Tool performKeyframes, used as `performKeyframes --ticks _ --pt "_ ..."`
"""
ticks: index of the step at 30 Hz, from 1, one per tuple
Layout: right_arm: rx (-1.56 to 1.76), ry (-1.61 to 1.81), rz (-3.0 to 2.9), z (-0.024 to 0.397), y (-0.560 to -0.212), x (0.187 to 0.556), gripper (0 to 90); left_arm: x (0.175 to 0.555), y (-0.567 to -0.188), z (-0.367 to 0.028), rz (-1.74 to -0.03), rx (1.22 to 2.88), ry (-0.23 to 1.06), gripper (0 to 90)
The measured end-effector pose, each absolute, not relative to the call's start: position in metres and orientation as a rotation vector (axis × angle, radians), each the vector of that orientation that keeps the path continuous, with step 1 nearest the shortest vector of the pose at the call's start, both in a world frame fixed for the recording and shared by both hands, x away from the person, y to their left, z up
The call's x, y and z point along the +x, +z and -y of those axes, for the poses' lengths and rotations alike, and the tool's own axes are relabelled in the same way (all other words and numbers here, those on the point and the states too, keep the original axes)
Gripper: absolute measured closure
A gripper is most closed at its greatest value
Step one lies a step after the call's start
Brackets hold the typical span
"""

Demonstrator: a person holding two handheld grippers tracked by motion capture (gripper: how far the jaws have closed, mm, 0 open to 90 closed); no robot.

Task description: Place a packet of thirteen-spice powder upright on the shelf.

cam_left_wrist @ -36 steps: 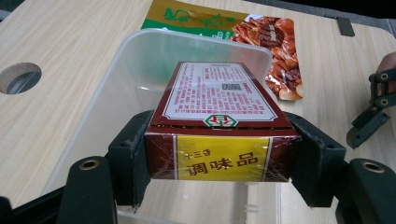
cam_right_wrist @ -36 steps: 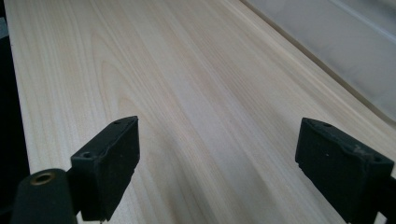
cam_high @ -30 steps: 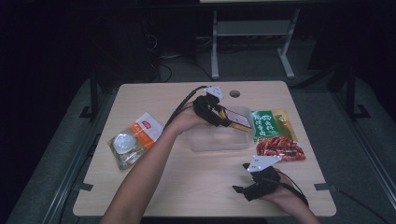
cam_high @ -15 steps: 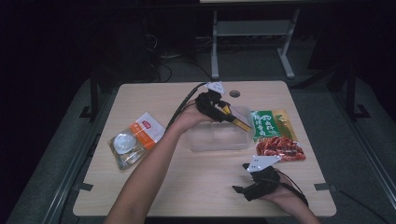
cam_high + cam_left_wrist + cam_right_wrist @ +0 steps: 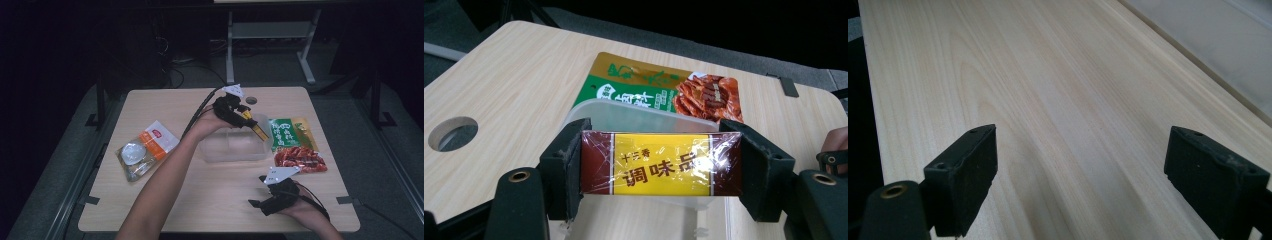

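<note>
Yellow-and-maroon seasoning box (image 5: 661, 163) sits pinched across its short ends between my left gripper's (image 5: 659, 167) pads, label facing me. Directly under and just beyond it: the clear plastic container (image 5: 634, 117), box held above its rim. Past the container lies a green snack pouch (image 5: 634, 85) flat on the wooden table (image 5: 519, 75). My right gripper (image 5: 1080, 175) rests low at the table's near edge, jaws spread wide with bare wood between them, well apart from the box.
</note>
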State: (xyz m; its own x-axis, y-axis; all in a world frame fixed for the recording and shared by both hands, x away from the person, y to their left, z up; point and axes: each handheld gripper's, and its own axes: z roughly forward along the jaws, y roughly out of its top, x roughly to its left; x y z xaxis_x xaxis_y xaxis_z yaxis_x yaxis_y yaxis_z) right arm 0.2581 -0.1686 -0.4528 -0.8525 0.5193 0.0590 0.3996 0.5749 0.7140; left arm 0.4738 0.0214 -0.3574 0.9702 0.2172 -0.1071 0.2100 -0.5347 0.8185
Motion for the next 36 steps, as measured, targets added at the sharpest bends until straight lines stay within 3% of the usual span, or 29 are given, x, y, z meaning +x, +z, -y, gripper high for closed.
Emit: performKeyframes --ticks 36 --pt "0.779 1.141 -2.649 0.171 -0.454 0.259 13.5 0.478 -0.372 0.014 -0.279 2.13 -0.042 31.0"
